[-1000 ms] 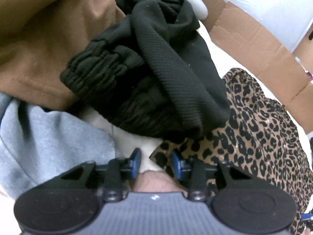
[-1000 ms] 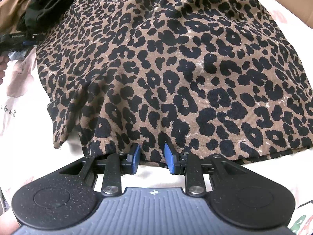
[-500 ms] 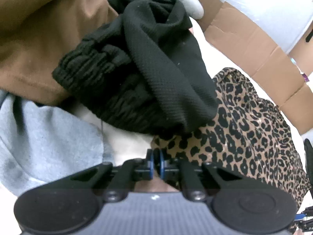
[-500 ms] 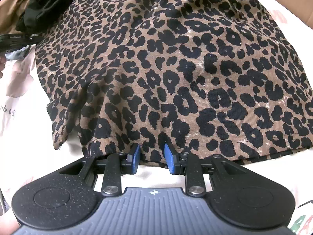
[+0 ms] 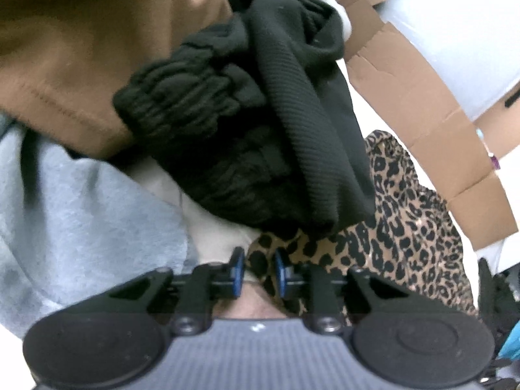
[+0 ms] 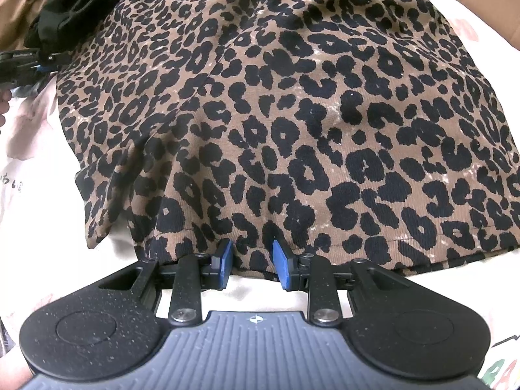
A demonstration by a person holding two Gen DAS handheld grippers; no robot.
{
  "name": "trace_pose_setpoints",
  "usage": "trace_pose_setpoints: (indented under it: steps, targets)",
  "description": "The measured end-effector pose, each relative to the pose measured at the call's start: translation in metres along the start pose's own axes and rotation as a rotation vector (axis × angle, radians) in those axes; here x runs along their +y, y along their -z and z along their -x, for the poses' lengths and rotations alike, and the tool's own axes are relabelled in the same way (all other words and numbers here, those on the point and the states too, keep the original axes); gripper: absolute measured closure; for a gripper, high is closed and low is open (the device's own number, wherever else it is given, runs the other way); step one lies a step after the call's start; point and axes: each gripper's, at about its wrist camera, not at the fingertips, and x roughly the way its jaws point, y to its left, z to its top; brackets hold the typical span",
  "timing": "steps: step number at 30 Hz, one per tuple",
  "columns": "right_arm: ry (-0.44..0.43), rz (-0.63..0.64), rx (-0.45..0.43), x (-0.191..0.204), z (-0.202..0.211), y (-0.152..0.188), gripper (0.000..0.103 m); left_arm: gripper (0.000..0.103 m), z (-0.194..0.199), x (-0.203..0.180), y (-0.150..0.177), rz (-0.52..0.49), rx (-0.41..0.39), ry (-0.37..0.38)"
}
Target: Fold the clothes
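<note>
A leopard-print garment (image 6: 292, 113) lies spread on a white printed sheet (image 6: 29, 227). My right gripper (image 6: 253, 260) points steeply down at its near hem. The blue pads stand apart with the flat hem between them, and nothing is pinched. In the left wrist view, one corner of the leopard-print garment (image 5: 406, 227) reaches in between the pads of my left gripper (image 5: 259, 271). Its jaws are opening and the pads do not press on the cloth. The right wrist view shows the left gripper (image 6: 26, 65) at the garment's far left edge.
A black ribbed garment (image 5: 260, 130) overlaps the leopard one's far corner, with a brown garment (image 5: 81, 48) and a grey fleece (image 5: 81, 227) beside it. Cardboard flaps (image 5: 422, 113) line the right side. A hand (image 6: 3, 107) shows at the left edge.
The left jaws closed almost fully half a second ago and have parted again around the leopard corner; that view has rolled slightly. The right gripper and the garment's hem have not moved.
</note>
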Motion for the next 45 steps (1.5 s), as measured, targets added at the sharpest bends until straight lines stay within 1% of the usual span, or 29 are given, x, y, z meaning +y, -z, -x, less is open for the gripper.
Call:
trace_pose_setpoints:
  steps: [1, 3, 6, 11, 14, 16, 20, 25, 27, 31, 34, 37, 39, 42, 45]
  targets:
    - [0.000, -0.001, 0.001, 0.000, 0.000, -0.001, 0.069, 0.084, 0.000, 0.001, -0.001, 0.001, 0.007, 0.002]
    - [-0.001, -0.002, 0.004, 0.001, 0.001, -0.002, 0.069, 0.091, 0.001, -0.001, -0.003, -0.003, 0.019, 0.002]
    - [-0.014, -0.009, 0.011, -0.002, 0.003, -0.004, 0.069, 0.094, 0.007, -0.010, -0.007, -0.019, 0.020, -0.004]
    - [-0.024, 0.003, 0.019, -0.004, 0.009, -0.006, 0.069, 0.096, 0.022, -0.037, -0.012, -0.060, 0.020, -0.010]
    - [-0.037, -0.019, 0.004, -0.008, 0.015, -0.005, 0.068, 0.096, 0.038, -0.052, -0.017, -0.085, 0.018, -0.002]
    - [-0.030, -0.050, -0.013, -0.011, 0.021, -0.004, 0.068, 0.097, 0.049, -0.062, -0.020, -0.103, 0.016, 0.009]
    - [-0.014, -0.117, -0.064, -0.021, 0.039, 0.000, 0.062, 0.097, 0.059, -0.092, -0.024, -0.136, 0.006, 0.034]
    - [-0.009, -0.182, -0.160, -0.032, 0.065, 0.003, 0.061, 0.097, 0.068, -0.137, -0.031, -0.210, -0.002, 0.054]
    - [-0.006, -0.198, -0.200, -0.034, 0.076, 0.002, 0.058, 0.097, 0.073, -0.156, -0.034, -0.247, -0.004, 0.058]
    - [-0.026, -0.211, -0.303, -0.032, 0.096, -0.002, 0.049, 0.097, 0.082, -0.189, -0.037, -0.294, -0.002, 0.076]
    - [-0.048, -0.231, -0.356, -0.033, 0.106, -0.009, 0.049, 0.097, 0.082, -0.214, -0.037, -0.326, 0.004, 0.086]
    - [-0.065, -0.233, -0.381, -0.029, 0.109, -0.018, 0.045, 0.097, 0.082, -0.234, -0.035, -0.346, 0.020, 0.103]
    - [-0.077, -0.231, -0.411, -0.027, 0.112, -0.020, 0.036, 0.097, 0.078, -0.246, -0.033, -0.362, 0.039, 0.124]
    - [-0.076, -0.238, -0.454, -0.022, 0.117, -0.021, 0.031, 0.097, 0.070, -0.260, -0.027, -0.378, 0.074, 0.146]
    - [-0.067, -0.187, -0.490, -0.011, 0.120, -0.022, 0.028, 0.097, 0.064, -0.272, -0.022, -0.379, 0.103, 0.167]
